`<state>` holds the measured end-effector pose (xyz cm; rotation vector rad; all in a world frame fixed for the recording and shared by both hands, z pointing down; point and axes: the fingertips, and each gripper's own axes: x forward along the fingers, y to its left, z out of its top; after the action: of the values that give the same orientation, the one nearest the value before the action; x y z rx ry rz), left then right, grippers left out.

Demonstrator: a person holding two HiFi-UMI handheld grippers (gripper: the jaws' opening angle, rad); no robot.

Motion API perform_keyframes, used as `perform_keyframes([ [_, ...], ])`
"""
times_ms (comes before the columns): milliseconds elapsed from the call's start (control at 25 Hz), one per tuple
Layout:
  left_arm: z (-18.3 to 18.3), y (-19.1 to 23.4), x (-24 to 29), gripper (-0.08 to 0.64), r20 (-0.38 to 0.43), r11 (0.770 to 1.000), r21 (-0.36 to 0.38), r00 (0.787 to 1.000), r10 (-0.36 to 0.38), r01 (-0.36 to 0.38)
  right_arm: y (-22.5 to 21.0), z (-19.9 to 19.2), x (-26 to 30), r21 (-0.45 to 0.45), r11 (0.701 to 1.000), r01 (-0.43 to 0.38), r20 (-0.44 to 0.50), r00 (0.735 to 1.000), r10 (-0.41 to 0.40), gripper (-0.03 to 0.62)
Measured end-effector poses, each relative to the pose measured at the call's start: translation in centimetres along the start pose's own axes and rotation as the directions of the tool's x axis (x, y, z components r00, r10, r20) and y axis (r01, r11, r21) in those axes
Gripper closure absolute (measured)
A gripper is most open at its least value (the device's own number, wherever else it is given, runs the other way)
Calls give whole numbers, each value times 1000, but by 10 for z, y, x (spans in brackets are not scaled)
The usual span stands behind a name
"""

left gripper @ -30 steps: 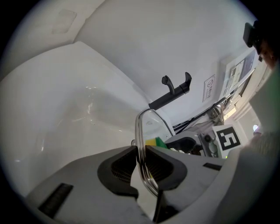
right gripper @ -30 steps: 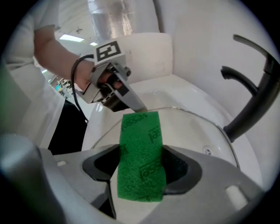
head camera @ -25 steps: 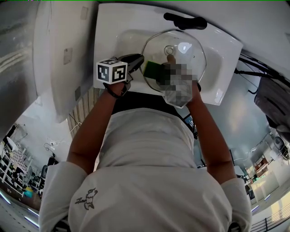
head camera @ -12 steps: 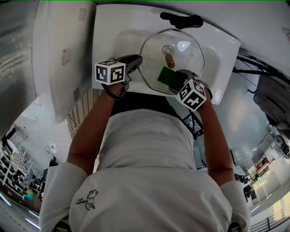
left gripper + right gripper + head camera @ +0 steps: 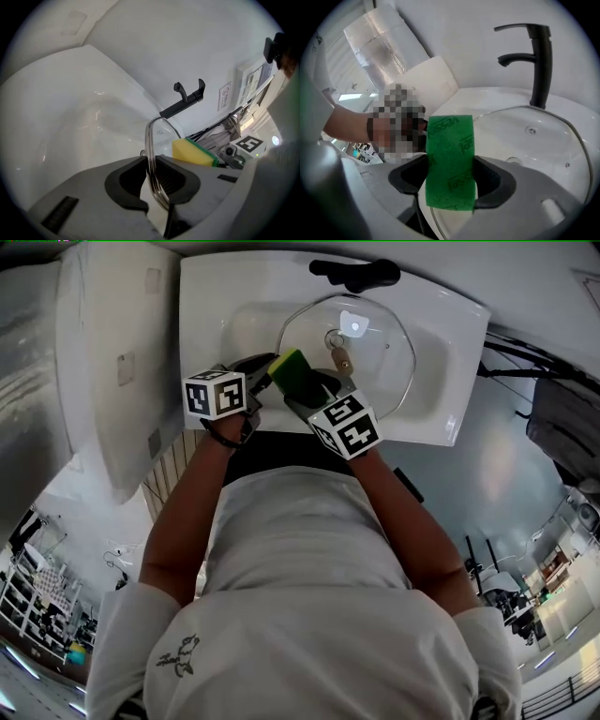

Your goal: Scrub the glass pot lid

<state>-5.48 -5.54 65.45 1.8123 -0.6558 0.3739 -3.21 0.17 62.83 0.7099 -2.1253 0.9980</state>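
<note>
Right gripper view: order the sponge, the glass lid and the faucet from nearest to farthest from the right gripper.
1. The sponge, clamped between the jaws of the right gripper, at centre.
2. The lid, just beyond the jaws, to the right.
3. The faucet, behind the lid, at upper right.

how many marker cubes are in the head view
2. The left cube rides on the left gripper by the sink; the right cube rides on the right gripper, close beside it. None looks hidden.
</note>
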Motion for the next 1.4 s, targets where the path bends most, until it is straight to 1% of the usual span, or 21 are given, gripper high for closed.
perform_keyframes([
  [80, 0, 1, 0, 500, -2, 1000, 7, 1000, 10, -10, -2, -4, -2, -8, 1000, 5, 0, 1000, -5, 298],
  [280, -1, 1, 1, 500, -10, 1000, 14, 1000, 8, -8, -5, -17, -14, -60, 998, 14, -16, 1000, -15, 298],
  [520, -1, 2, 3, 500, -15, 1000, 20, 1000, 10, -10, -12, -25, -28, -63, 997, 35, -25, 999, -36, 298],
  [640, -2, 1, 3, 500, -22, 1000, 25, 1000, 9, -9, -11, -25, -23, -76, 996, 45, -32, 998, -47, 298],
  [760, -4, -1, 2, 500, -25, 1000, 21, 1000, 5, -4, -7, -23, -11, -121, 991, 56, -59, 996, -63, 299],
  [880, -4, -1, 3, 500, -24, 1000, 19, 1000, 8, -7, -8, -25, -6, -162, 984, 80, -92, 991, -96, 299],
  [1000, -5, 0, 3, 500, -26, 1000, 12, 1000, 8, -8, -10, -28, -5, -180, 978, 106, -112, 985, -128, 301],
  [1400, -7, 0, 3, 499, -39, 1000, 17, 999, 0, 1, -44, -50, -28, -175, 970, 171, -192, 960, -204, 301],
])
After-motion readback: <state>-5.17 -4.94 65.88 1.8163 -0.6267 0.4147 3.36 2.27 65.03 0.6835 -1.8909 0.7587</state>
